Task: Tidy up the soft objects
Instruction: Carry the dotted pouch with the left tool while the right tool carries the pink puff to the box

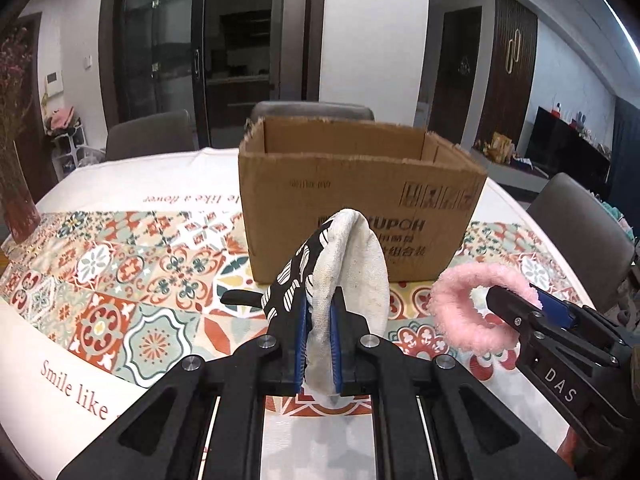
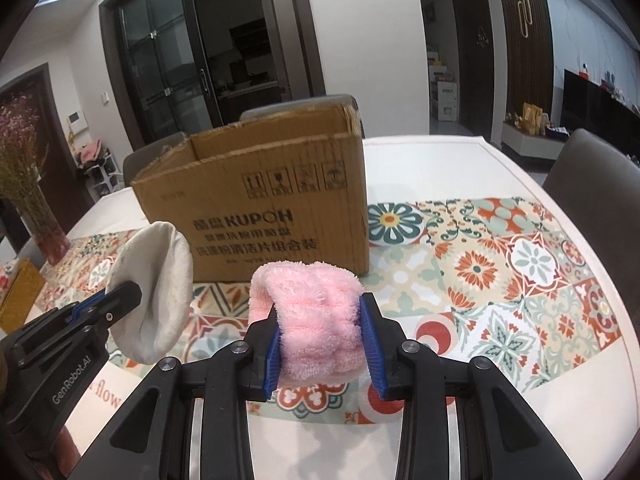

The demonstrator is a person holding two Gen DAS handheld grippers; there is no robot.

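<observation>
Clamping an oven mitt (image 1: 348, 280) upright, the left gripper (image 1: 319, 344) has its jaws pinched nearly together on the cloth. At its three o'clock the right gripper (image 2: 323, 344), part-closed, squeezes a fluffy pink headband (image 2: 316, 320). Both hover above the patterned tablecloth (image 1: 132, 280); the open cardboard box (image 1: 352, 184) lies at twelve o'clock, seemingly nearer the left.

The box (image 1: 360, 200) is matt brown cardboard with ragged torn edges. The pink headband (image 2: 316, 320) is fluffy plush. The mitt (image 1: 352, 280) is coarse, stained cream cloth. The tablecloth (image 1: 120, 280) looks smooth, printed.
</observation>
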